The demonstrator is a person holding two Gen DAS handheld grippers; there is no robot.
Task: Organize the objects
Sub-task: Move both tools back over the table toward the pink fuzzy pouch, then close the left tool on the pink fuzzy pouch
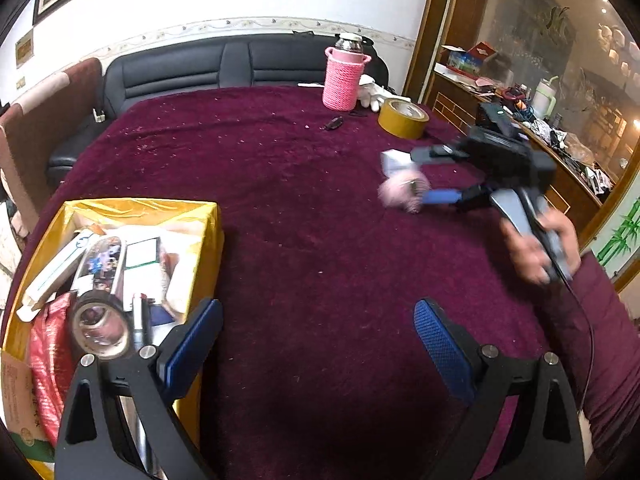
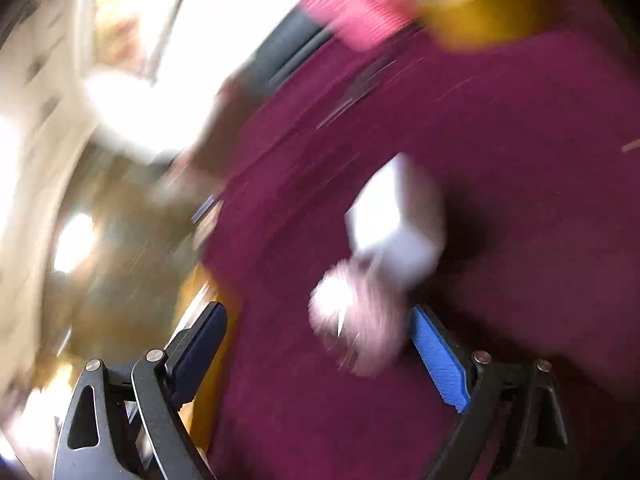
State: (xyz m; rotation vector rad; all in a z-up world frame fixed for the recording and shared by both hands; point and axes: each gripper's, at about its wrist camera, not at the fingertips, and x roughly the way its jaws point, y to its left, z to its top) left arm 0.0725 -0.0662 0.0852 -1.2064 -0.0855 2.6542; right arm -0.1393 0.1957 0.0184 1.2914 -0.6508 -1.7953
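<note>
My left gripper [image 1: 320, 344] hangs open over the maroon tablecloth [image 1: 280, 200] with nothing between its blue pads. Just left of it stands a yellow-lined box [image 1: 140, 208] holding a tape roll [image 1: 102, 326], packets and cartons. In the left wrist view my right gripper [image 1: 419, 176] reaches in from the right, held by a hand [image 1: 532, 248]. Its jaws stand wide around a fluffy pale pink object [image 1: 398, 196], beside a small white box [image 1: 392, 162]. The right wrist view is blurred: the right gripper [image 2: 320, 352] is open, the pink object [image 2: 356, 320] lies by its right pad and the white box [image 2: 396, 216] sits just beyond.
At the table's far side stand a pink knitted flask [image 1: 342, 76], a white glove [image 1: 374, 90], a yellow tape roll [image 1: 404, 118] and a small dark item [image 1: 334, 123]. A black sofa [image 1: 180, 68] lies behind the table. A cluttered wooden cabinet [image 1: 520, 112] runs along the right.
</note>
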